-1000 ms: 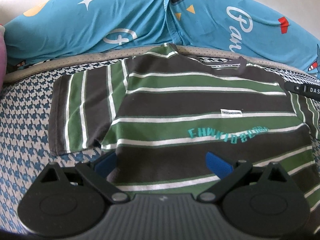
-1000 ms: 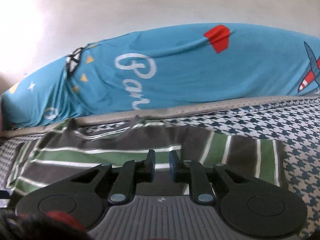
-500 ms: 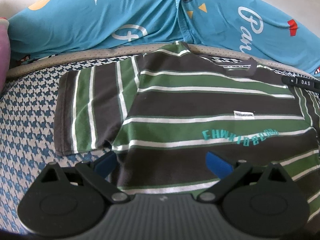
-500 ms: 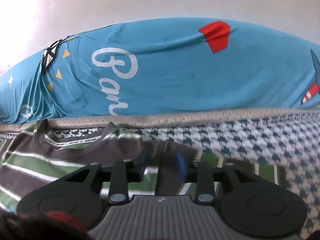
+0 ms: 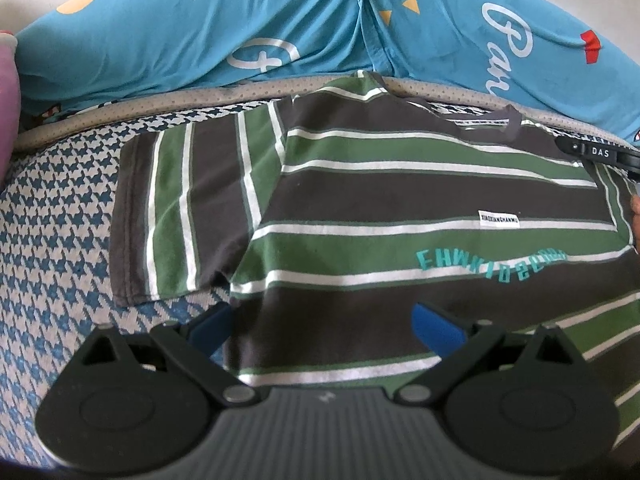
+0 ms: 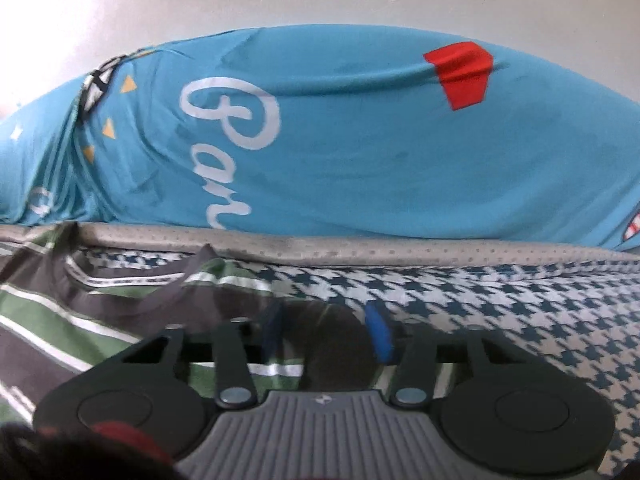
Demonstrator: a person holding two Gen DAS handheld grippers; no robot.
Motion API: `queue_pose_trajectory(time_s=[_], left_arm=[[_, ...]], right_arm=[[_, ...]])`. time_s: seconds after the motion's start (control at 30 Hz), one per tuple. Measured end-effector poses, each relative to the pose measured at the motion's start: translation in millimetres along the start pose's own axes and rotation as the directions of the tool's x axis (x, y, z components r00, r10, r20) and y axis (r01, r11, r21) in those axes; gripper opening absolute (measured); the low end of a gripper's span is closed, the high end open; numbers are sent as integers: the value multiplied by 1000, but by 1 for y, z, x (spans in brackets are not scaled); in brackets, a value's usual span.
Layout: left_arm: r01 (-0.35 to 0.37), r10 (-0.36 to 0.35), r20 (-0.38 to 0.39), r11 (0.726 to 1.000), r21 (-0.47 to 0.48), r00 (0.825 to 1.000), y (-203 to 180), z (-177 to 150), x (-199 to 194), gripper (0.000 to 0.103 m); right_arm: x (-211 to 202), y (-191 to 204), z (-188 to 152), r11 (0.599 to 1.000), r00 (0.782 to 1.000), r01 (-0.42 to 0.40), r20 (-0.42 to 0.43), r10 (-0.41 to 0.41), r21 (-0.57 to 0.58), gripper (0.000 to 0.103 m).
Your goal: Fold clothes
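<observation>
Striped T-shirt (image 5: pixel 400 208) lies flat on the bed (image 5: pixel 52 216), collar at 12 o'clock. Right tongs (image 6: pixel 326 334), clamped a second ago, now stand wide and empty over the shoulder: sleeve released. Left tongs (image 5: pixel 320 322) remain wide, poised above the hem.

**Black tools with blue tips**

The left gripper (image 5: pixel 322 326) has a ribbed grey body, two round black discs at the sides and black link arms joined by silver screws. Its fingers (image 5: pixel 438 328) end in bright blue pads. The right gripper (image 6: pixel 326 334) shares this build, with blue pads too. A small white mark sits on each grey body.
</observation>
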State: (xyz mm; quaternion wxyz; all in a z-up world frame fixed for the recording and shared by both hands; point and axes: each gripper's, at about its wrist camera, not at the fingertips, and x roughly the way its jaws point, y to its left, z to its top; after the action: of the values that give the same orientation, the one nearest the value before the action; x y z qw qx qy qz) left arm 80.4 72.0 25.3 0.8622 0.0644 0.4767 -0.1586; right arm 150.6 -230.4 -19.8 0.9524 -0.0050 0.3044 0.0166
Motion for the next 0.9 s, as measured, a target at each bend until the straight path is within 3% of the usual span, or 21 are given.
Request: queue_pose_trajectory(time_s=[0.1,0.2,0.37,0.47,0.57,0.77,0.9], left_arm=[[-1,1,-1,1000,7,1000,-3,-1,3,100],[-2,2,-2,1000,18,1000,-6,-1,5,100],[-4,4,-4,1000,19,1000,-9,-1,5,100],[0,0,-7,1000,22,1000,-11,-1,5,100],[-4,4,-7,999,34,1000,-12,-2,5,100],[15,-15,12,999,31,1000,-11,0,-3,100],[37,-39,32,998,43,999,-15,0,-11,100]], right_arm=[[-3,1,1,1000,1000,-11,4,11,5,10],[-7,-2,1,999,999,9,37,-11,50,8],[-13,-5,6,989,987,105,106,-117,106,8],[-2,3,6,991,993,110,42,-113,74,9],[-9,-1,9,988,992,115,43,-120,105,16],[-46,-19,16,986,995,84,35,-90,147,24],[-72,-39,9,972,992,120,0,-123,202,29]])
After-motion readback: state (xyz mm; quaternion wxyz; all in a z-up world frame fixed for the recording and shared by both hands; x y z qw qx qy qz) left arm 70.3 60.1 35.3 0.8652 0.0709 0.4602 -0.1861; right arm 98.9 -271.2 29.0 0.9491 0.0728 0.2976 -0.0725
